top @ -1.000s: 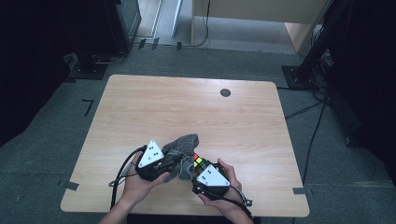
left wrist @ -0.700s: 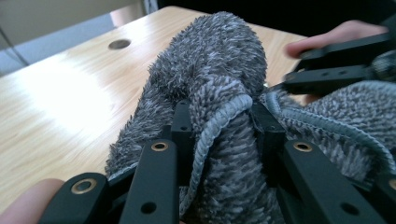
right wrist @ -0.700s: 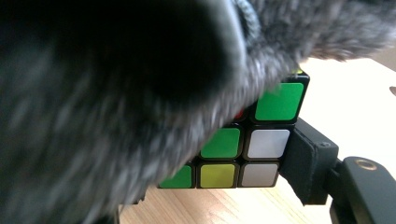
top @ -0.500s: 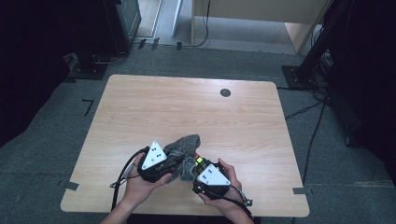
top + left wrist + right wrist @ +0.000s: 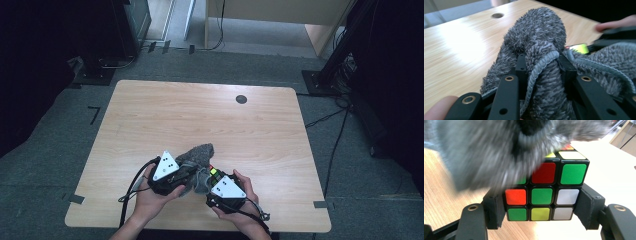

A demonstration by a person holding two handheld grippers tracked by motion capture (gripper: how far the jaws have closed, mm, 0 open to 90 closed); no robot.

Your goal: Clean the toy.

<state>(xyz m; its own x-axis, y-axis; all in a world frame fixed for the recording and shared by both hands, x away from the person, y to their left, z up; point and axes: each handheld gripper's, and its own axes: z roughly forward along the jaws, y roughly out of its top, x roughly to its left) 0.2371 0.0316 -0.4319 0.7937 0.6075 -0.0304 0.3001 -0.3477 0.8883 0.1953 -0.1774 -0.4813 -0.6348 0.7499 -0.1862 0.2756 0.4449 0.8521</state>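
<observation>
Near the front edge of the worktop (image 5: 150,115), at about 6 o'clock in the high view: grey cloth (image 5: 200,152) and cube (image 5: 214,173), touching.

Left tool (image 5: 541,62) clamped shut on a bunched fold of cloth — hemmed edge curving between the two pads (image 5: 521,65) in the left gripper view, pile pressed tight. From the high view, left tool (image 5: 189,172) aimed toward 3 o'clock, at the cube. Cloth stretched along a line from roughly 7 o'clock to 1 o'clock, its free fuzzy end at 1 o'clock, lying on the wood; the other end draped over the cube's top.

Right tool (image 5: 541,205) gripping the cube (image 5: 544,195) by its two sides, pads flat against the lower layers. Cube held square to the jaws, a mixed face toward the camera: green centre, red above, orange and white beside. Cloth (image 5: 486,152) blurred across the upper left corner of the cube, covering part of the top row.

From above, right tool (image 5: 212,177) aimed toward 11 o'clock.
</observation>
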